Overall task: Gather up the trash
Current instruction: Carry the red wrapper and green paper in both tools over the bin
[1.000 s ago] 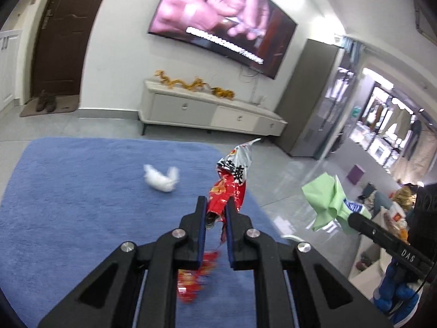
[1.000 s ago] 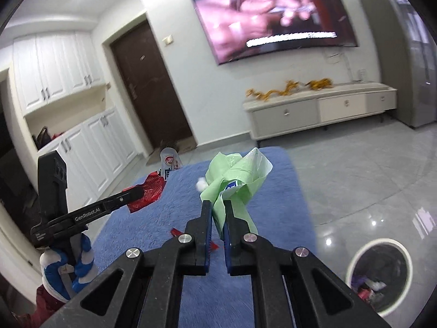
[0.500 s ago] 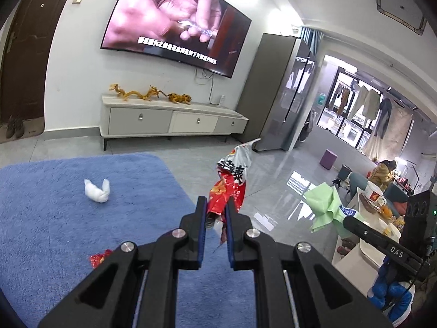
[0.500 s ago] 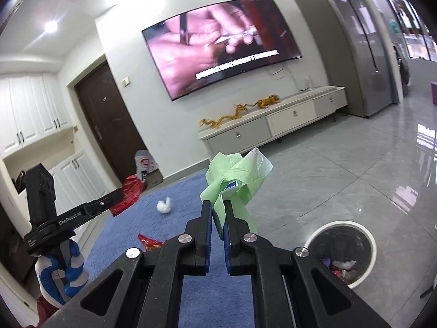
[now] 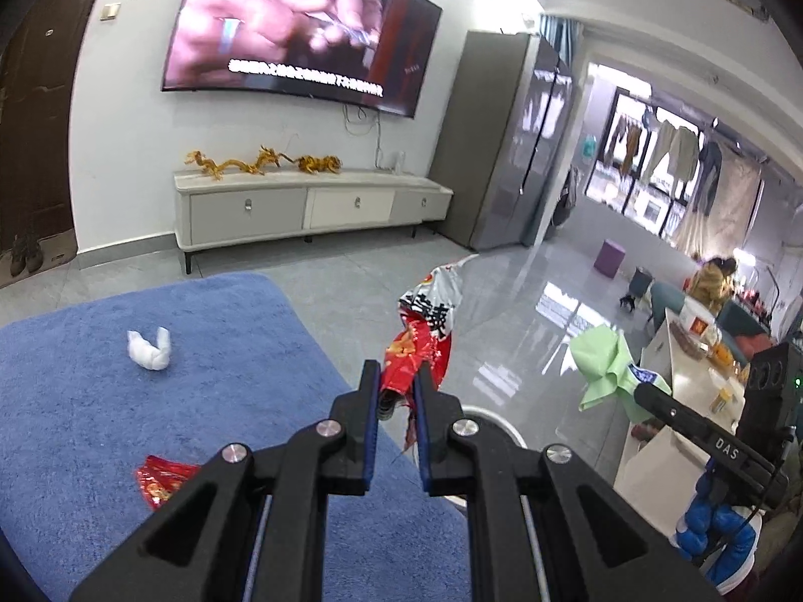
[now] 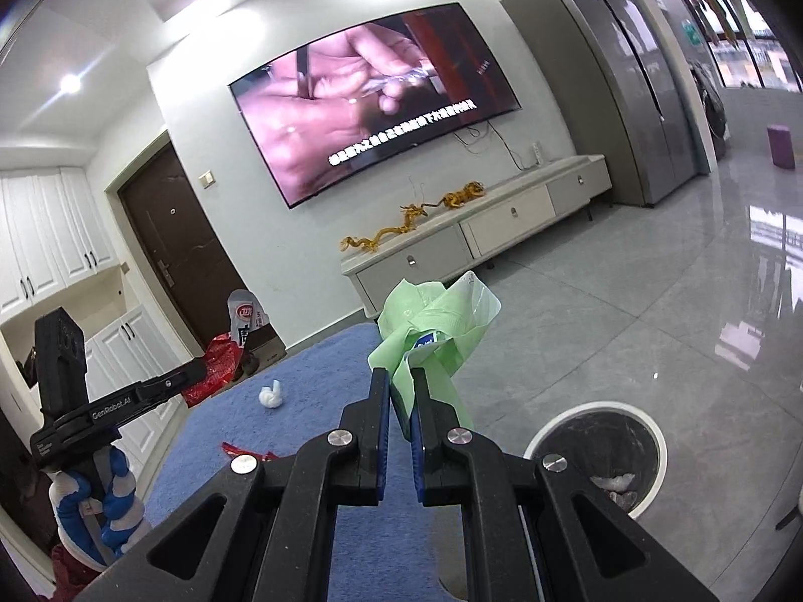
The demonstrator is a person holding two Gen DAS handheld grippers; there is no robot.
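Observation:
My left gripper (image 5: pixel 396 376) is shut on a red and white snack wrapper (image 5: pixel 424 331) that sticks up past its fingertips. My right gripper (image 6: pixel 400 384) is shut on a light green plastic packet (image 6: pixel 431 331), held up over the edge of the blue rug (image 6: pixel 321 416). A round white-rimmed trash bin (image 6: pixel 599 456) stands on the grey floor to the lower right of the right gripper, with some trash inside. In the left wrist view only an arc of the bin rim (image 5: pixel 494 419) shows behind the fingers. A crumpled white tissue (image 5: pixel 149 349) and a red wrapper (image 5: pixel 163 481) lie on the rug (image 5: pixel 100 401).
A low white TV cabinet (image 5: pixel 311 208) with gold dragon figures stands under a wall TV. A grey tall cabinet (image 5: pixel 502 150) is to its right. A gloved hand (image 6: pixel 95 506) holds the other gripper at the left. Glossy grey floor (image 6: pixel 652 326) spreads right.
Both grippers have swung sideways off the rug with their wrappers still held. The bin has come closer in the right wrist view, and its rim now shows in the left wrist view.

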